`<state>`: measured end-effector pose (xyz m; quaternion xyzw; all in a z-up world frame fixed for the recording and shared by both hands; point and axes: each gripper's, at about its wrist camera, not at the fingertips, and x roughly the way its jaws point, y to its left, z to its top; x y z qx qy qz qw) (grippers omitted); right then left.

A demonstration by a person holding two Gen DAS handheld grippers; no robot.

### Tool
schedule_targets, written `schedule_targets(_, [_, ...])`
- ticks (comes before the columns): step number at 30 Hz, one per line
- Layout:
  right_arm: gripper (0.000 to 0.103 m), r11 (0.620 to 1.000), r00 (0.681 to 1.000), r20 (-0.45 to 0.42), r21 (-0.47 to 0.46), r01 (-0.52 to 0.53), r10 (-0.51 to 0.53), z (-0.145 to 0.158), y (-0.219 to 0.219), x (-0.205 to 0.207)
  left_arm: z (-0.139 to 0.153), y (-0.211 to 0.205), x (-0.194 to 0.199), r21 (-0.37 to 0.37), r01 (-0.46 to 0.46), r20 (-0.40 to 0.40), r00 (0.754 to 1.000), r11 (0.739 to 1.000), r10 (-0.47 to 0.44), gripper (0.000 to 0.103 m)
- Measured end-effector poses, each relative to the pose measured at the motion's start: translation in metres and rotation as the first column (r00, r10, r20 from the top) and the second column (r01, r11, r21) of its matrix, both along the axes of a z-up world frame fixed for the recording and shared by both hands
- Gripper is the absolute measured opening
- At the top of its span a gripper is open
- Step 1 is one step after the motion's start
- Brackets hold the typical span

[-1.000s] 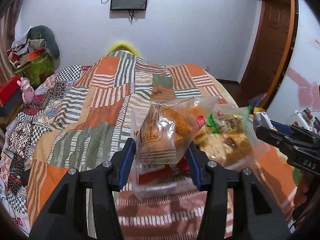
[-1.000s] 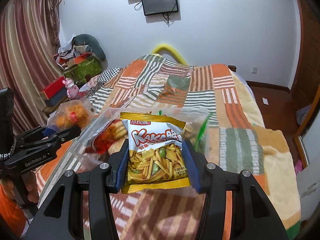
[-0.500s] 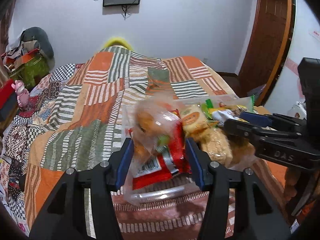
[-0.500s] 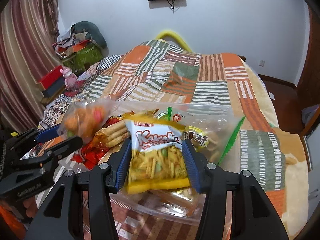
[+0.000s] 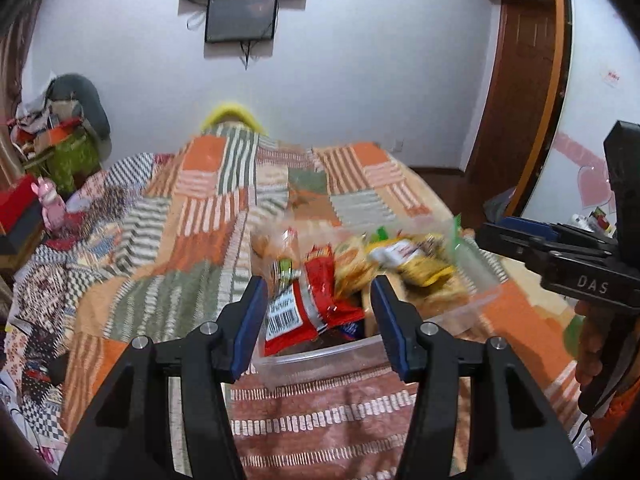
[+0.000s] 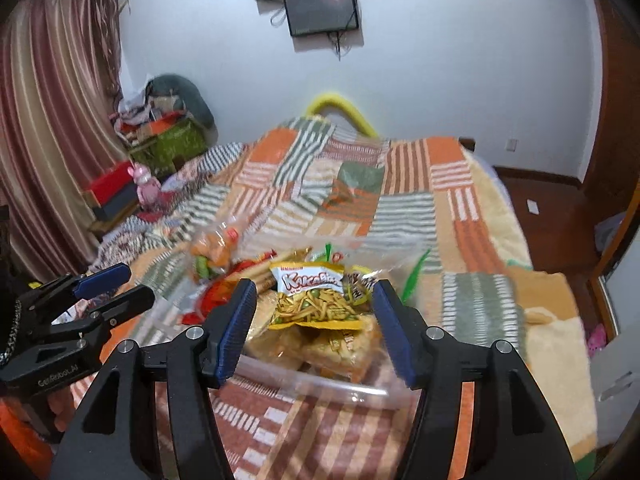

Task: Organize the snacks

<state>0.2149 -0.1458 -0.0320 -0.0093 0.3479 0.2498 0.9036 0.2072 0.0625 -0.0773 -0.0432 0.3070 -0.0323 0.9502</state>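
A clear plastic bin on the bed holds several snack packs; it also shows in the right wrist view. A red pack lies at its left. A clear bag of orange snacks lies at the bin's far left edge. A yellow Kaka pack lies on top of the pile, also in the left view. My left gripper is open and empty just short of the bin. My right gripper is open and empty over the bin's near edge.
A patchwork quilt covers the bed. Boxes and a pink toy stand at the left by the curtain. A wooden door is at the right. A screen hangs on the far wall.
Both grippers opened and drew back. The clear orange-snack bag left my left gripper and the yellow pack left my right gripper; both now lie in the bin.
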Motion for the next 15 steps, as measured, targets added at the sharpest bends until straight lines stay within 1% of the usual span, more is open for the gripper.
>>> schedule_targets(5, [0.057, 0.999, 0.995, 0.096, 0.035, 0.019, -0.022, 0.041, -0.018, -0.034, 0.046, -0.006, -0.037, 0.002, -0.006, 0.120, 0.993, 1.000, 0.006, 0.054])
schedule_targets(10, [0.059, 0.996, 0.983, 0.179, 0.085, 0.021, -0.036, 0.075, -0.034, -0.076, 0.084, -0.014, -0.076, -0.017, 0.000, 0.220, 0.975, 1.000, 0.004, 0.056])
schedule_targets(12, [0.061, 0.995, 0.977, 0.209, 0.098, 0.018, -0.038, 0.085, -0.036, -0.091, 0.095, -0.018, -0.091, -0.017, 0.003, 0.256, 0.967, 1.000, 0.001, 0.060])
schedule_targets(15, [0.065, 0.994, 0.969, 0.246, 0.109, 0.010, -0.037, 0.095, -0.037, -0.110, 0.110, -0.027, -0.113, 0.003, -0.005, 0.313, 0.950, 1.000, 0.004, 0.066])
